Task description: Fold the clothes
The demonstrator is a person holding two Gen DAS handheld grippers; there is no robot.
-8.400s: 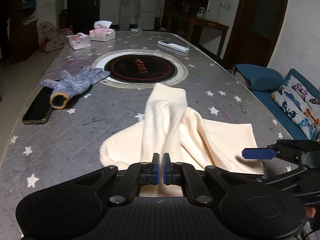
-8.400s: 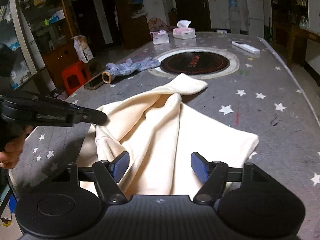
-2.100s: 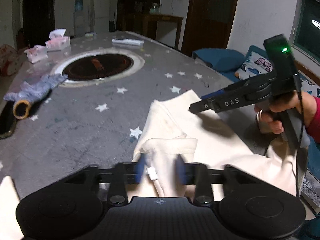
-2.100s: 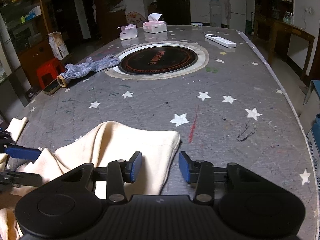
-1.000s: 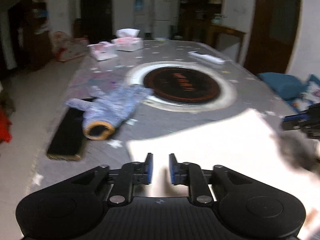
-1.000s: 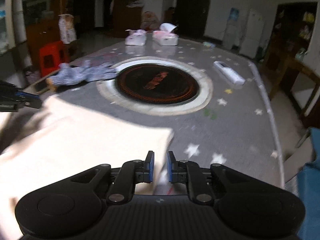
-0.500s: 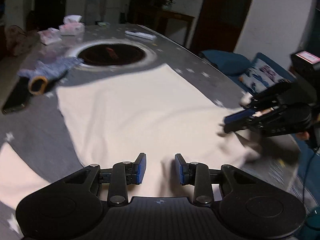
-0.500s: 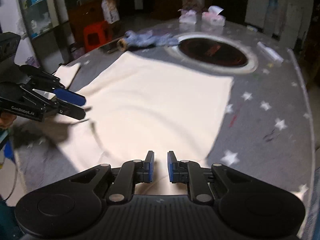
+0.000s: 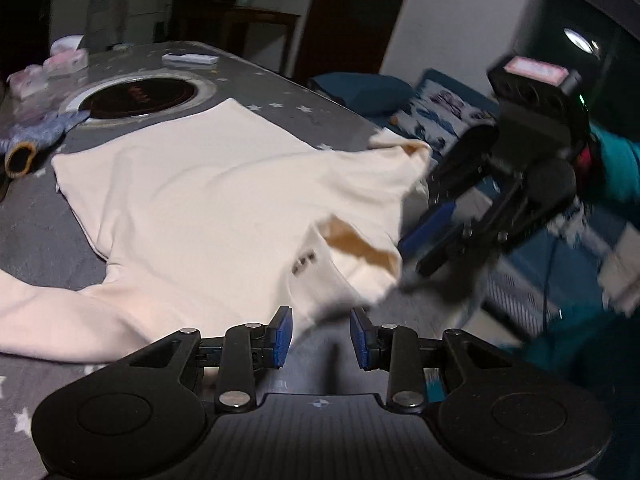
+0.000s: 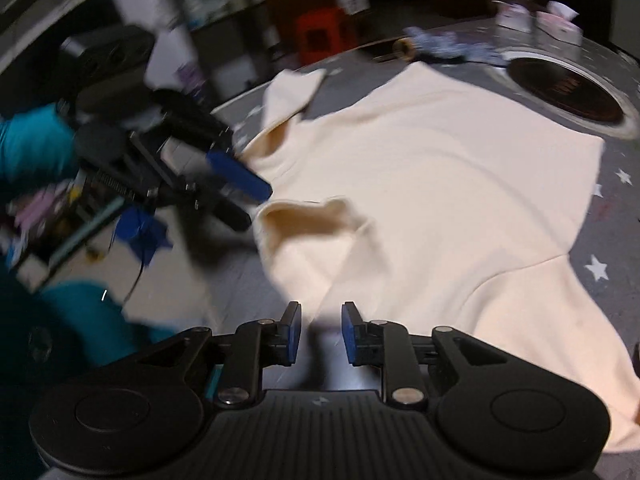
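Note:
A cream long-sleeved top (image 9: 208, 208) lies spread flat on the grey star-patterned table (image 9: 32, 216), collar toward me. It also shows in the right wrist view (image 10: 440, 184). My left gripper (image 9: 320, 338) is open and empty, just short of the collar edge. My right gripper (image 10: 320, 334) is open and empty at the near edge of the cloth. Each gripper shows in the other's view, the right one (image 9: 432, 236) beside the collar, the left one (image 10: 240, 188) beside the collar on its left.
A round dark hotplate (image 9: 140, 98) is set in the table beyond the top. A blue-grey glove (image 9: 36, 136), tissue boxes (image 9: 68, 58) and a white remote (image 9: 190, 58) lie farther back. A blue sofa (image 9: 360, 92) stands to the right of the table.
Both grippers have opened and drawn back toward the collar end. The top, earlier bunched, now lies spread flat with its collar loose between the two grippers.

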